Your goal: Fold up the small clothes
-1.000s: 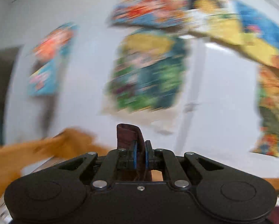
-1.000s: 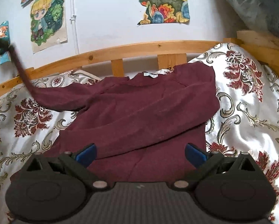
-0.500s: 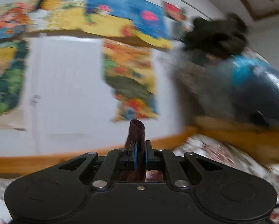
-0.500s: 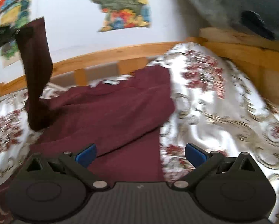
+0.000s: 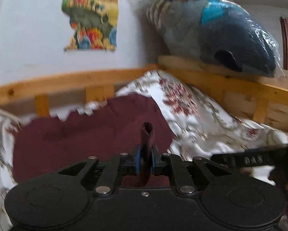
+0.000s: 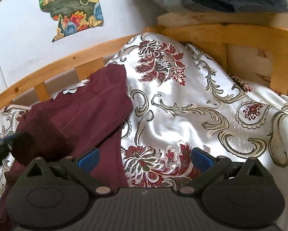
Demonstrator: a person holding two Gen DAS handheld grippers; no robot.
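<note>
Left gripper [image 5: 145,156] of mine pinches the maroon sweater's [image 6: 90,113] sleeve cuff [image 5: 147,132]; my right gripper [image 6: 144,158] gapes wide.

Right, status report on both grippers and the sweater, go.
Left gripper shut on the sleeve cuff. Right gripper open, empty, over the floral bedspread. Maroon sweater lies flat on the bed. Nothing in the way.

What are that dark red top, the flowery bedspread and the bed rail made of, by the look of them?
The maroon top looks like a soft matte knit, perhaps cotton: no sheen, limp folds. The bedspread looks like satin or brocade: glossy white highlights, woven floral pattern. The bed rail is pale wood, apparently pine: knots and grain show, with a light finish.
</note>
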